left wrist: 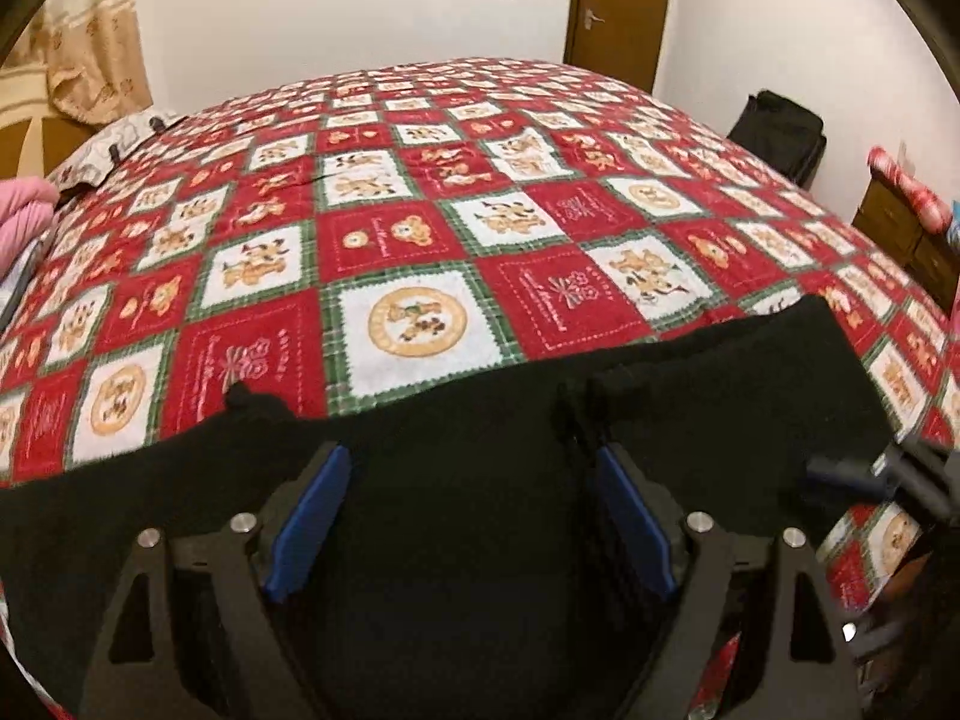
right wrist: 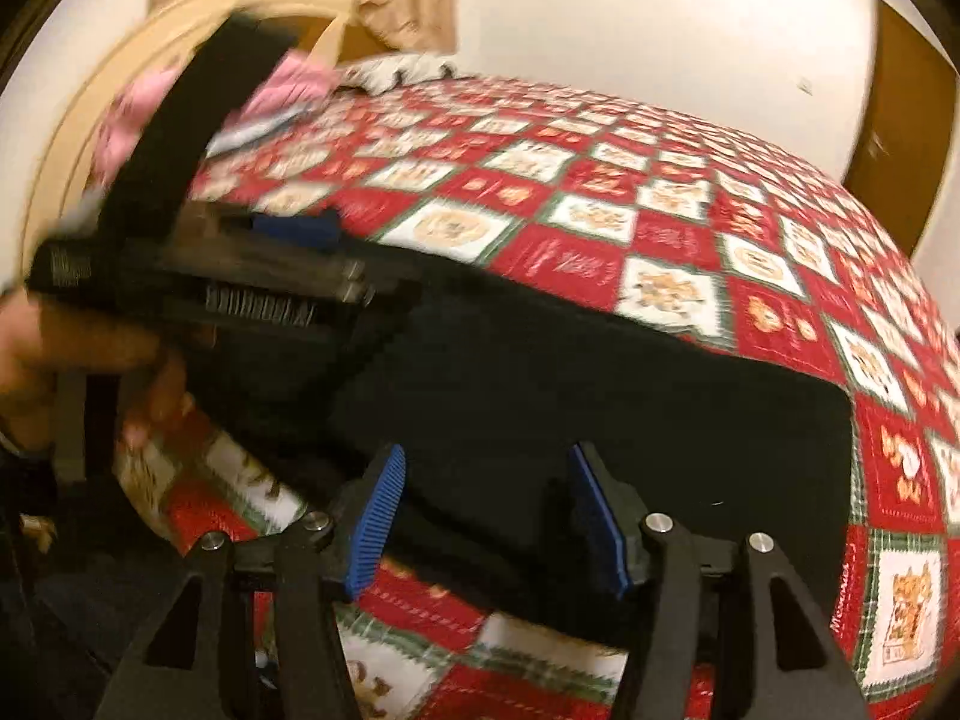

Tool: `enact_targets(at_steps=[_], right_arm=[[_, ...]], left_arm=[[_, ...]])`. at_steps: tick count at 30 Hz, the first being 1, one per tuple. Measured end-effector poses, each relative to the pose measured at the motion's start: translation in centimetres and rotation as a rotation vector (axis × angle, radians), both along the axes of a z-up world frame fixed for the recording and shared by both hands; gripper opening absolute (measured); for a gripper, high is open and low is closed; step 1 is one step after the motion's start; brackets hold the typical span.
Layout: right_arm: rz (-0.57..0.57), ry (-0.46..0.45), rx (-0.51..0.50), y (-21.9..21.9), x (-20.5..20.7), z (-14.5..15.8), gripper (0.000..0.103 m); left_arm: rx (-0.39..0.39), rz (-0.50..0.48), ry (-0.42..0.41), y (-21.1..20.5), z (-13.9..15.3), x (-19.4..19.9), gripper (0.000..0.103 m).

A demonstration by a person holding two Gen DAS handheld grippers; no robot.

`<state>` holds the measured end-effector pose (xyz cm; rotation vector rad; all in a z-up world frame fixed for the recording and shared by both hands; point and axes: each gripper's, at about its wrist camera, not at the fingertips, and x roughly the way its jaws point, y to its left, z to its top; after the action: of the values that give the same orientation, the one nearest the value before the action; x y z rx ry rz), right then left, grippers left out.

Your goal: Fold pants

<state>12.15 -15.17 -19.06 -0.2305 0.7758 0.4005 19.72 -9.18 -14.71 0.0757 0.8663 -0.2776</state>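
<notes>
Right wrist only: hand (right wrist: 36, 354) gripping left claw (right wrist: 312, 228).

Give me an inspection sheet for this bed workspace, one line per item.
Surface: bed with red patchwork quilt.
Job's things: black pants spread flat along the near edge.
Clutter: pink cloth at far left.
Grippers: left hand-held gripper open above the pants; right hand-held gripper open above the pants.
Cables: nothing seen.
Surroundings: white wall, brown door, black bag beside the bed.
</notes>
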Motion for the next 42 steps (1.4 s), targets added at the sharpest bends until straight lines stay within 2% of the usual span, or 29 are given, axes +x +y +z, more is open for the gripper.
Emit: enact_targets(at_steps=[2, 4, 7, 10, 15, 17, 19, 21, 23, 25, 27, 29, 32, 35, 37, 39, 42], right_arm=[[0.022, 0.016, -0.055, 1.3, 0.0, -1.2, 0.059], [0.025, -0.021, -0.094, 1.8, -0.3, -1.6, 0.06], [0.039, -0.006, -0.054, 0.9, -0.2, -0.7, 0.06], [-0.019, -0.04, -0.02, -1.7, 0.0, 0.9, 0.06], [-0.198, -0.053, 0.061, -7.6, 2.6, 2.8, 0.06], [-0.248, -0.039, 0.081, -9.0, 3.9, 2.8, 0.06], [-0.311, 0.013, 0.068, -10.2, 5.8, 1.4, 0.06], [-0.322, 0.056, 0.053, -10.6, 6.5, -0.1, 0.06], [-0.308, 0.01, 0.029, -10.0, 6.0, 0.2, 0.061], [-0.29, -0.021, 0.039, -9.8, 5.3, 0.9, 0.061], [-0.261, -0.057, 0.098, -10.0, 4.4, 2.0, 0.061], [-0.249, -0.095, 0.117, -10.0, 3.4, 2.9, 0.061], [-0.243, -0.119, 0.13, -9.6, 2.4, 3.5, 0.061], [-0.235, -0.132, 0.149, -9.0, 1.8, 3.7, 0.061], [-0.229, -0.147, 0.152, -8.6, 1.1, 3.9, 0.061], [-0.211, -0.157, 0.161, -8.0, 0.6, 4.0, 0.061], [-0.184, -0.171, 0.163, -7.0, 0.0, 3.9, 0.061]], left_arm=[[0.003, 0.007, 0.006, 0.2, -0.3, -0.2, 0.087], [0.007, 0.011, 0.009, 0.4, -0.5, -0.4, 0.087], [-0.015, 0.014, 0.02, 0.8, -0.7, -0.7, 0.087], [-0.034, 0.006, 0.019, 0.9, -0.6, -1.2, 0.087], [-0.027, -0.031, 0.009, -0.3, -0.4, -2.0, 0.087], [-0.011, -0.043, 0.015, -0.9, -0.9, -2.2, 0.087], [0.012, -0.048, 0.021, -1.3, -1.6, -2.3, 0.088], [0.009, -0.049, 0.011, -1.2, -1.6, -2.5, 0.092], [-0.001, -0.041, 0.013, -0.8, -1.3, -2.6, 0.092], [-0.012, -0.022, -0.029, 0.5, -0.2, -3.1, 0.092], [-0.016, -0.008, -0.073, 2.7, 1.0, -3.7, 0.092], [0.021, 0.038, -0.104, 6.1, 1.7, -4.3, 0.092], [0.083, 0.143, -0.102, 12.2, 2.0, -4.6, 0.092], [0.112, 0.272, -0.095, 18.9, 1.9, -5.3, 0.092], [0.1, 0.349, -0.093, 22.6, 1.6, -6.0, 0.092], [0.051, 0.413, -0.063, 26.1, 0.8, -6.5, 0.092], [-0.018, 0.47, -0.041, 29.1, -0.8, -7.2, 0.092]])
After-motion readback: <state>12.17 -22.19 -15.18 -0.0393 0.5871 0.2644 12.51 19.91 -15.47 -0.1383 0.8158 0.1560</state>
